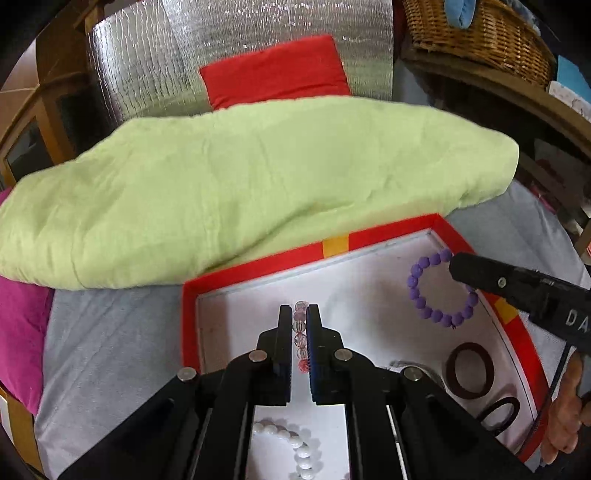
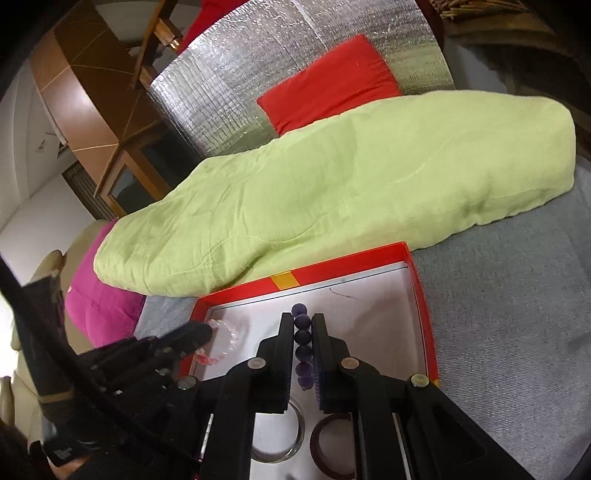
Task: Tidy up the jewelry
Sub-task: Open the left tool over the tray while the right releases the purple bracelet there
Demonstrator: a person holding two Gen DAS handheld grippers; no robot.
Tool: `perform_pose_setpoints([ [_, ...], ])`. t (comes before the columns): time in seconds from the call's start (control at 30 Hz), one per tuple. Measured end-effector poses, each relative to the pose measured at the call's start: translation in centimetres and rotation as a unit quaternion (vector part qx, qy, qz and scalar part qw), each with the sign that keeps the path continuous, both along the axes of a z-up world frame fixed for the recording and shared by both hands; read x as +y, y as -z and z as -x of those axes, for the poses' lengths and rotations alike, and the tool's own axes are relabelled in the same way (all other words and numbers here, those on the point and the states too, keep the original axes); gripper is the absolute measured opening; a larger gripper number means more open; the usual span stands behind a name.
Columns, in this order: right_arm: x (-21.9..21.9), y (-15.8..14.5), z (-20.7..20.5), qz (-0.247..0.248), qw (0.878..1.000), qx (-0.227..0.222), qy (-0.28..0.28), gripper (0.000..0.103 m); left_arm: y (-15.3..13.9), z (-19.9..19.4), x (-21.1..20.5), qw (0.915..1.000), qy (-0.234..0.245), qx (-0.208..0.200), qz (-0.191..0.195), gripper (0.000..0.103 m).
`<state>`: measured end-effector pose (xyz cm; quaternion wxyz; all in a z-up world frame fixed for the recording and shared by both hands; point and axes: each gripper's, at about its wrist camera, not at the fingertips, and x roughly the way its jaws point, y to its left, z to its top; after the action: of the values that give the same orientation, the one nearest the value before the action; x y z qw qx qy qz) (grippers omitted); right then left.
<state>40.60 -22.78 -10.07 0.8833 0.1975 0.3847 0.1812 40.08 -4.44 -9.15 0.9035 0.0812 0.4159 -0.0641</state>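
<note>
A red box (image 1: 258, 267) with a white inside lies on the grey bed. My left gripper (image 1: 300, 314) is shut on a clear pink-striped bead bracelet (image 1: 300, 332) over the box's left part; it also shows in the right wrist view (image 2: 225, 338). My right gripper (image 2: 303, 317) is shut on a purple bead bracelet (image 2: 303, 338), which hangs as a ring over the box's right part in the left wrist view (image 1: 417, 291). In the box lie a white bead bracelet (image 1: 295, 443), brown bangles (image 1: 469, 369) and a clear glass bangle (image 2: 291, 435).
A light green folded quilt (image 1: 240, 184) lies just behind the box. A red cushion (image 1: 277, 70) and silver foil mat (image 1: 166, 55) are farther back. A magenta pillow (image 1: 18, 332) sits at left, a wicker basket (image 1: 480, 33) on a shelf at upper right.
</note>
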Motion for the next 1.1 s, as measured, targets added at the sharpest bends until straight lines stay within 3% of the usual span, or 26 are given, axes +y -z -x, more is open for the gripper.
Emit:
perform_pose_setpoints([
  [0.27,-0.7,1.3,-0.6,-0.002,0.999,0.029,0.016,0.012,1.1,0.5,-1.0,0.9995,0.005,0.020,-0.026,0.007],
  [0.37,-1.0,1.5,-0.6,0.000,0.999,0.033,0.024,0.013,1.0,1.0,-0.9,0.9992,0.001,0.023,-0.032,0.023],
  [0.43,-1.2,1.5,-0.6,0.000,0.999,0.034,0.030,0.013,0.7,1.7,-1.1,0.9993,0.000,0.010,-0.036,0.042],
  [0.57,-1.5,1.6,-0.7,0.003,0.998,0.040,0.040,0.014,-0.1,3.5,-1.3,0.9988,-0.004,-0.011,-0.047,0.051],
  [0.67,-2.0,1.7,-0.4,-0.002,0.998,0.043,0.049,0.031,-0.9,5.0,-1.6,0.9983,-0.009,-0.021,-0.054,0.062],
  [0.9,-2.5,0.4,1.2,-0.010,0.998,0.035,0.053,0.034,-2.9,8.9,-1.2,0.9977,-0.028,-0.042,-0.046,0.064],
  [1.1,-2.3,-1.3,4.6,0.019,0.999,0.021,0.044,0.034,-4.4,12.0,-0.2,0.9968,-0.055,-0.050,-0.027,0.065],
])
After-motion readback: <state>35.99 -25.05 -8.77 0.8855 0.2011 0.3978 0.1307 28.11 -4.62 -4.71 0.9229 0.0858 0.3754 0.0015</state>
